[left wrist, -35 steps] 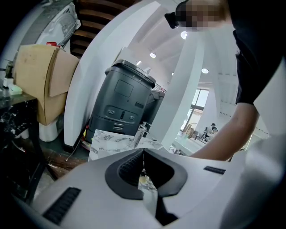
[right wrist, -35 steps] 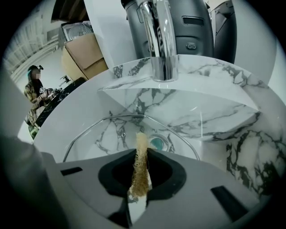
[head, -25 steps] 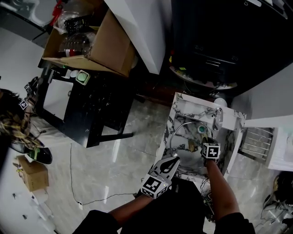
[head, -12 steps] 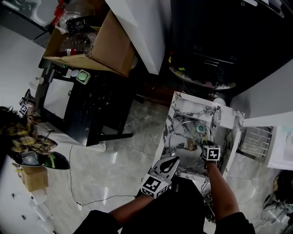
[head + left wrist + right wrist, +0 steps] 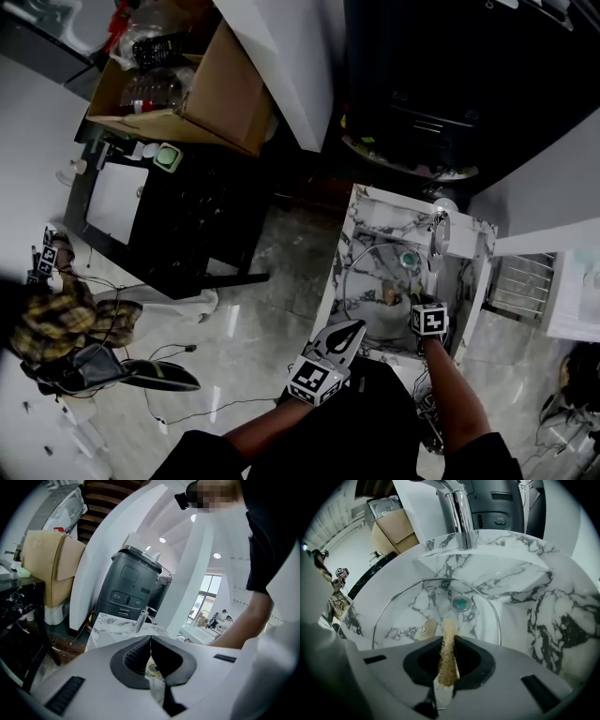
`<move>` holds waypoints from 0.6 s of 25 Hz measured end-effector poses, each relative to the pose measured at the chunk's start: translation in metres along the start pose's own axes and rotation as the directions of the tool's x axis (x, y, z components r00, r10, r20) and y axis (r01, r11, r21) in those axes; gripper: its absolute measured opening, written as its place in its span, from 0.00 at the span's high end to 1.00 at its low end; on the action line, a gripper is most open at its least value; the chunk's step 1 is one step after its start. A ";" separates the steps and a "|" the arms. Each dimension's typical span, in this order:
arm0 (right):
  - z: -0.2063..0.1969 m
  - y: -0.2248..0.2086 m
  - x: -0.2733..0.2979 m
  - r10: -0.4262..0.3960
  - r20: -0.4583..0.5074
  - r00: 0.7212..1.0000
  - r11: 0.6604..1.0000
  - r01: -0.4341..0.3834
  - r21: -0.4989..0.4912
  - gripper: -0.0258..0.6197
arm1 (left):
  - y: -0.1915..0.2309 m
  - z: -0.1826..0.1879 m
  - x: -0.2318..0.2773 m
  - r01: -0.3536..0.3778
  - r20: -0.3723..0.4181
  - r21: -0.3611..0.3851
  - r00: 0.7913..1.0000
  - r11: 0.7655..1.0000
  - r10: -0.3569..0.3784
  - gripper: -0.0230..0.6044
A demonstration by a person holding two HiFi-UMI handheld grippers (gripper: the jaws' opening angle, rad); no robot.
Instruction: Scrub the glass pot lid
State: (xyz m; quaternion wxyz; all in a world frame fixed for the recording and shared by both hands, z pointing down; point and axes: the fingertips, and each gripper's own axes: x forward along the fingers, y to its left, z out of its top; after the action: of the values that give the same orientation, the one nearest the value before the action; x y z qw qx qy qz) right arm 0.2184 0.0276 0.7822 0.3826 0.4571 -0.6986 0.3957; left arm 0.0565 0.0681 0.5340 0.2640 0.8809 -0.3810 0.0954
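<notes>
The glass pot lid point(image 5: 398, 616) lies in the marble sink point(image 5: 534, 597), leaning on its left wall; the lid's tan knob point(image 5: 426, 629) faces up. In the head view the lid's rim point(image 5: 349, 274) shows as a thin arc. My right gripper point(image 5: 447, 641) hovers over the lid's near edge, shut on a tan fibrous scrub pad point(image 5: 448, 660). From the head view that right gripper point(image 5: 424, 309) sits above the basin's near right. My left gripper point(image 5: 343, 337) is at the sink's front left edge, jaws shut and empty; in its own view the left gripper point(image 5: 150, 640) points at the faucet.
A chrome faucet point(image 5: 459, 517) rises behind the basin, above the teal drain point(image 5: 461, 603). A dark grey machine point(image 5: 126, 588) stands behind the sink. A cardboard box point(image 5: 187, 89) rests on a black table point(image 5: 178, 216). Someone in plaid point(image 5: 56, 323) crouches on the floor, left.
My right gripper has drawn slightly toward me over the basin. The person at the left has moved down the frame. The left gripper has stayed put.
</notes>
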 end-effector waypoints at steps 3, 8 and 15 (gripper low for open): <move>-0.007 0.004 0.000 -0.002 -0.018 1.000 1.000 0.002 -0.007 0.87 | 0.002 -0.001 -0.004 -0.005 0.003 0.002 1.000 1.000 0.005 0.94; -0.017 0.014 -0.001 0.003 -0.033 0.999 0.999 -0.005 -0.037 0.87 | 0.005 -0.001 -0.011 -0.009 0.008 0.000 1.000 1.000 0.009 0.94; -0.023 0.026 0.000 0.022 -0.077 0.997 0.999 -0.026 -0.042 0.87 | 0.007 -0.003 -0.022 -0.014 0.015 -0.002 1.000 1.000 0.014 0.94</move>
State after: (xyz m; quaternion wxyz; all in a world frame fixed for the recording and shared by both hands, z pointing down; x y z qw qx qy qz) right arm 0.1974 0.0551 0.7860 0.4142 0.4247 -0.6972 0.4025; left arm 0.0362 0.0792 0.5310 0.2612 0.8787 -0.3893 0.0902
